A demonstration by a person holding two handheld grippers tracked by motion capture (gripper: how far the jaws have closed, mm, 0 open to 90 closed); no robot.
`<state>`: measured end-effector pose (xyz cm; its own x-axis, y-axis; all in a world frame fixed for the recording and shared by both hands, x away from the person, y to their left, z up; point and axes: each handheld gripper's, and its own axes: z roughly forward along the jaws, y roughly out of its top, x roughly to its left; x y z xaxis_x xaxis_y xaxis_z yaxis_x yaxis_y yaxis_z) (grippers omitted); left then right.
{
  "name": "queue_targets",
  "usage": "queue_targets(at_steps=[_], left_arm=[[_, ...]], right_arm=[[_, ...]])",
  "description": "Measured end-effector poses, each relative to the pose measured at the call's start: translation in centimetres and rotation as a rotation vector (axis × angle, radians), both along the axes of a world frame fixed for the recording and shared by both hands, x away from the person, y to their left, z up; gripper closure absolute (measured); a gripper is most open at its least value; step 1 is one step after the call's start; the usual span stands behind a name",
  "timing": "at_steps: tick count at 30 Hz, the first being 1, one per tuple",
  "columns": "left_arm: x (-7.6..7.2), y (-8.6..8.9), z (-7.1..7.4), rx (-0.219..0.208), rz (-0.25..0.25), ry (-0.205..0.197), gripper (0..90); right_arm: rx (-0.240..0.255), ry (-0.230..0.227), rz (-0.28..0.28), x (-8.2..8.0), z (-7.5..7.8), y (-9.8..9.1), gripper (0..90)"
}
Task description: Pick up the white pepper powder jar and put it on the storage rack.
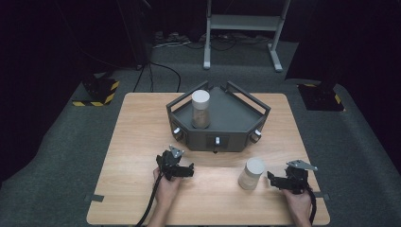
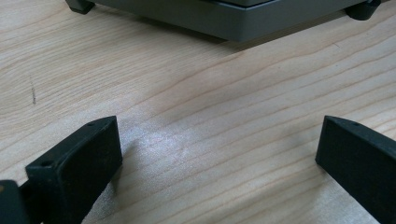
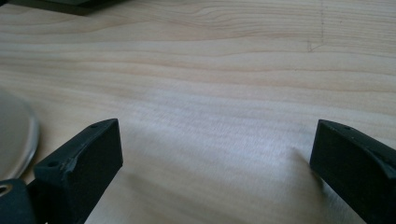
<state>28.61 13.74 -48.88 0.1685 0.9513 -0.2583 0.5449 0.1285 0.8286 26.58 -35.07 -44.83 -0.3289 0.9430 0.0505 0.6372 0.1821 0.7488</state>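
Jar [image 1: 251,173]: white-lidded, upright on the wooden counter [image 1: 137,142], toward its near right part, just left of the right gripper [image 1: 273,179] and apart from it. Right gripper's fingers [image 3: 79,163] stood wide apart, bare wood between them. Left gripper [image 1: 189,171]: fingers [image 2: 74,163] apart, nothing between, open counter ahead up to the grey tray [image 1: 227,113]. Second jar [image 1: 201,109] stood inside the tray.

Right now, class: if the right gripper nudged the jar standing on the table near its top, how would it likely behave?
The jar is tall and narrow with a white lid, so a high push would probably tip it rather than slide it. Its round body would then likely roll across the smooth wooden table. The contents are hard to make out, so its weight stays uncertain. A low push seems safer.
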Motion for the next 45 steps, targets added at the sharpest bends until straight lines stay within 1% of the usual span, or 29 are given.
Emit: queue_targets(at_steps=[5,9,16,18,19,21,30,31,32,34,40,45], left_arm=[[0.0,0.0,0.0,0.001,0.000,0.001,0.4],[0.0,0.1,0.0,-0.002,-0.001,0.001,0.5],[0.0,0.1,0.0,-0.001,-0.001,0.001,0.7],[0.0,0.1,0.0,-0.002,-0.001,0.001,0.7],[0.0,0.1,0.0,-0.001,-0.002,0.001,0.7],[0.0,0.1,0.0,-0.001,-0.002,0.001,0.7],[0.0,0.1,0.0,-0.002,-0.001,0.001,0.7],[0.0,0.1,0.0,-0.002,-0.001,0.001,0.7],[0.0,0.1,0.0,-0.001,-0.001,0.001,0.7],[0.0,0.1,0.0,0.000,-0.002,0.001,0.7],[0.0,0.1,0.0,-0.001,-0.002,0.001,0.7],[0.0,0.1,0.0,-0.001,-0.002,0.001,0.7]], right_arm=[[0.026,-0.007,0.037,-1.0,-0.1,-0.7,1.4],[0.041,-0.013,0.068,-1.5,-0.2,-1.0,1.1],[0.050,-0.023,0.139,-2.3,-0.2,-1.1,1.0],[0.048,-0.024,0.147,-2.4,-0.2,-1.1,1.0],[0.055,-0.025,0.166,-2.6,-0.2,-1.1,1.0],[0.060,-0.027,0.184,-2.8,-0.2,-1.1,1.0],[0.073,-0.036,0.282,-3.0,0.0,-0.6,0.6],[0.073,-0.036,0.282,-3.0,0.0,-0.6,0.6],[0.078,-0.037,0.302,-3.0,0.1,-0.4,0.6],[0.077,-0.038,0.319,-2.9,0.1,-0.1,0.6],[0.075,-0.032,0.351,-2.4,0.3,0.8,1.0],[0.076,-0.046,0.371,-1.9,0.5,1.6,2.6]])
